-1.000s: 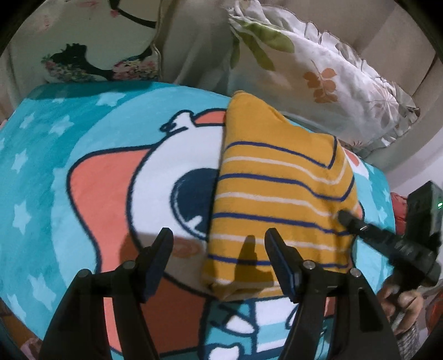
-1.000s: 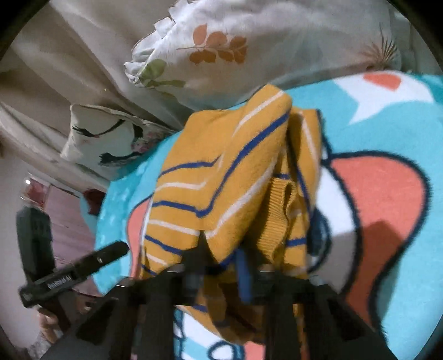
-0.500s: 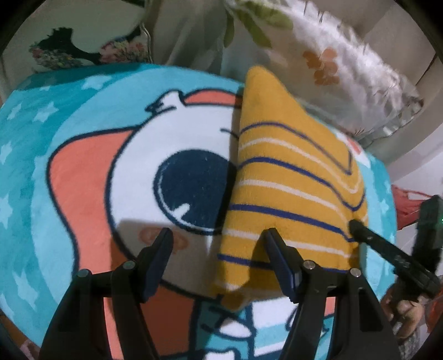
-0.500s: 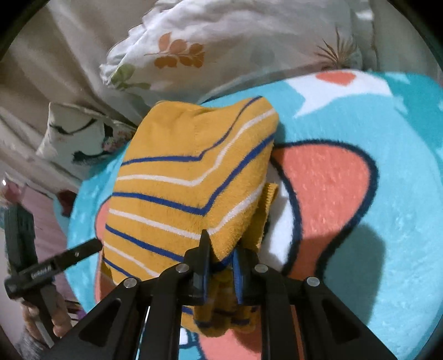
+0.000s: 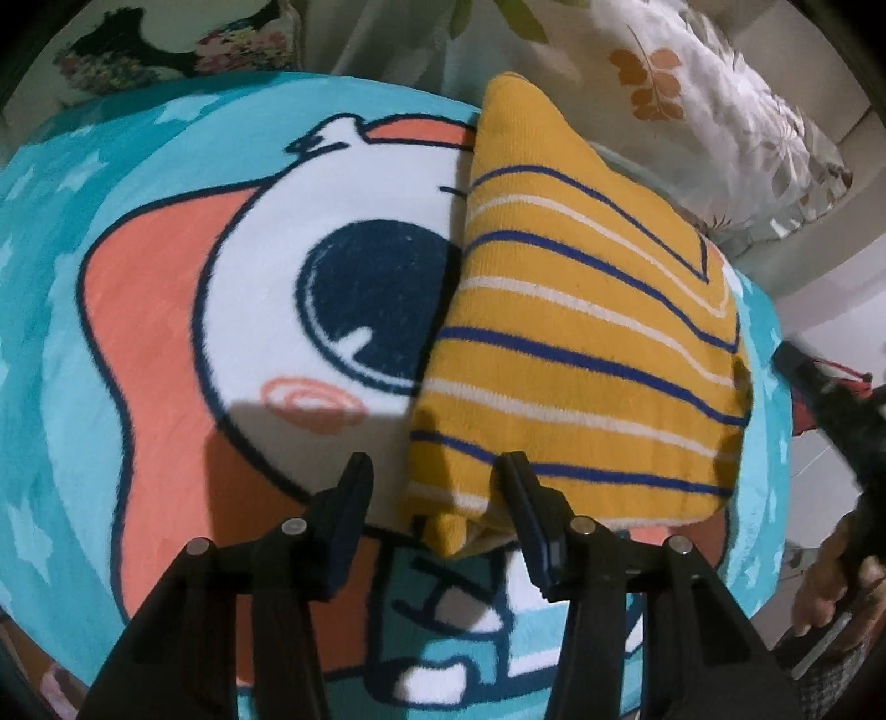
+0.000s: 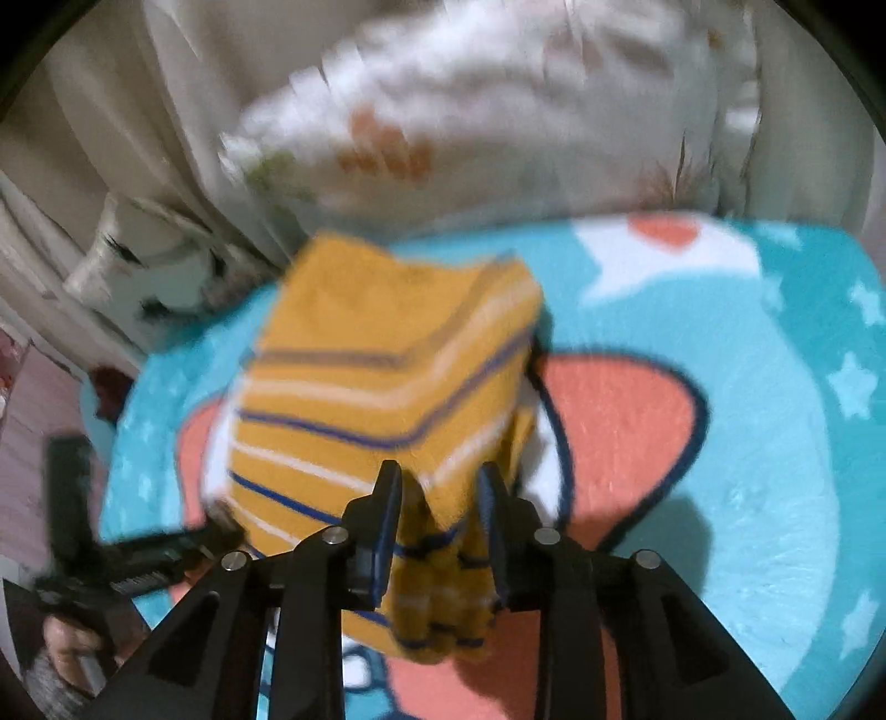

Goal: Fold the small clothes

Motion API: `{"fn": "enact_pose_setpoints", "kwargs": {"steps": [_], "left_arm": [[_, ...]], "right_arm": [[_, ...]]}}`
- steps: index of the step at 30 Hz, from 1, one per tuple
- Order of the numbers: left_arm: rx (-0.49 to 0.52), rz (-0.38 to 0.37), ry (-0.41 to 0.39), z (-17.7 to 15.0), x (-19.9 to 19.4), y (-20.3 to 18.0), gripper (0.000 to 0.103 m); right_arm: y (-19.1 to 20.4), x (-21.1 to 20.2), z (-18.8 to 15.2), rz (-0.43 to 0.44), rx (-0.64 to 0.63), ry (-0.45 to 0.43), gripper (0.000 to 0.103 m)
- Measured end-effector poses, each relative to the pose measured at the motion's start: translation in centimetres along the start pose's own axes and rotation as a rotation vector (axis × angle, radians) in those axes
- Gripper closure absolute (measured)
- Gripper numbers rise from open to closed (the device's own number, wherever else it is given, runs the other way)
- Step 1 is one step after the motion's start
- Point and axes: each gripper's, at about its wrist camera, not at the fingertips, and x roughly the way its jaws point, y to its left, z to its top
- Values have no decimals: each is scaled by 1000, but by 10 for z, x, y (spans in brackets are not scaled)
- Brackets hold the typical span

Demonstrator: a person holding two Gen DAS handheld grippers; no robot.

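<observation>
A folded yellow garment with blue and white stripes lies on a cartoon blanket. My left gripper is open, its fingers straddling the garment's near left corner without closing on it. In the right wrist view the same garment lies folded, blurred by motion. My right gripper has its jaws parted around the bunched near edge of the garment. The right gripper also shows at the right edge of the left wrist view, off the garment.
A leaf-print white pillow lies behind the garment. A floral cushion sits at the back left. The blanket's edge drops off at the right. The left gripper shows at lower left in the right wrist view.
My right gripper has opened and released the garment's edge, drawing back from it. The garment has settled flat in its fold. My left gripper has come closer to the garment's near corner.
</observation>
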Motion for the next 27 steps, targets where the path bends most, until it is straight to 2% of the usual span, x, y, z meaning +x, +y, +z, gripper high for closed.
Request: {"fn": "enact_pose_setpoints", "kwargs": {"steps": [2,4,7,9,11,15,17,19,21,27], "left_arm": [[-5,13,-16,-5,-6,2,51],[3,37,-32,-10,-11,0,49],[31,90,-50,-14,-19,-2,45],[52,135,-68,-20,-27,-4,45],[61,165,-84,-23,-33,-2,43],[68,223,-115,-29,-45,5,42],[69,250,-124,-28,-46,2,42],[72,265,-134,-30,-50,7,42],[78,285,-144,-31,-53,9,41],[83,293,-148,-22,-48,12,39]], "right_arm": [[13,-13,10,38,-22,-54,72],[35,-12,22,61,-74,-69,72],[68,13,32,80,-162,-29,72],[101,47,36,110,-267,16,78],[118,71,40,112,-299,52,78],[131,116,51,26,-340,90,78],[126,139,59,-15,-310,121,78],[118,154,65,-15,-259,157,78],[110,155,68,0,-203,159,78],[101,95,53,101,-159,73,78]]}}
